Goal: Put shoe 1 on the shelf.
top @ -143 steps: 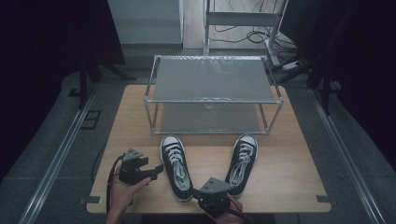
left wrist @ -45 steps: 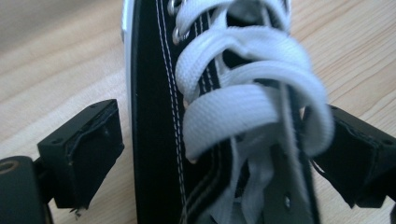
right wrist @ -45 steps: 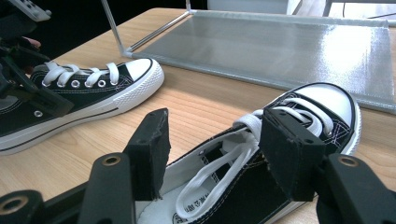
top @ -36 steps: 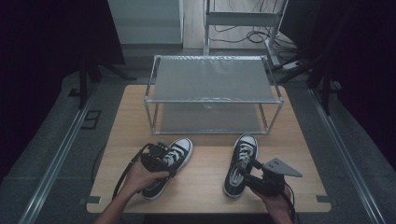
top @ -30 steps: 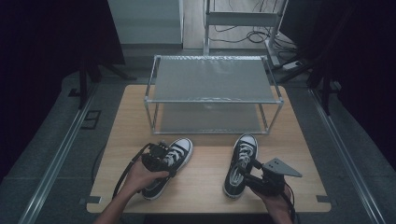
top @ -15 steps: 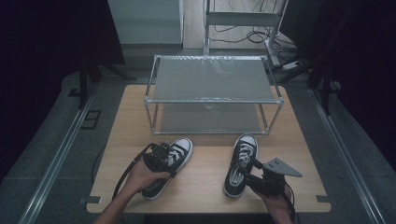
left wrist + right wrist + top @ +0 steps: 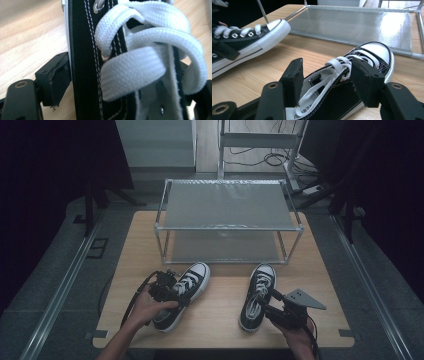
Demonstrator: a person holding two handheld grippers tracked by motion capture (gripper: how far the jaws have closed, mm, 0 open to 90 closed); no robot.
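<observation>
I've got my left claw [image 7: 172, 292] clamped across the laced upper of the left sneaker [image 7: 184, 292], while my right claw [image 7: 265, 306] straddles the right sneaker [image 7: 257, 295] with jaws spread, so I judge closing there comes next, then lifting both toward the rack [image 7: 227, 227] ahead.

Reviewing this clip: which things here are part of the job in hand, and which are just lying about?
In the job:
left shoe, gripped by the left hand-held gripper
right shoe, straddled by the right hand-held gripper
probably the metal shoe rack

Lying about:
floor cables
dark stands
</observation>
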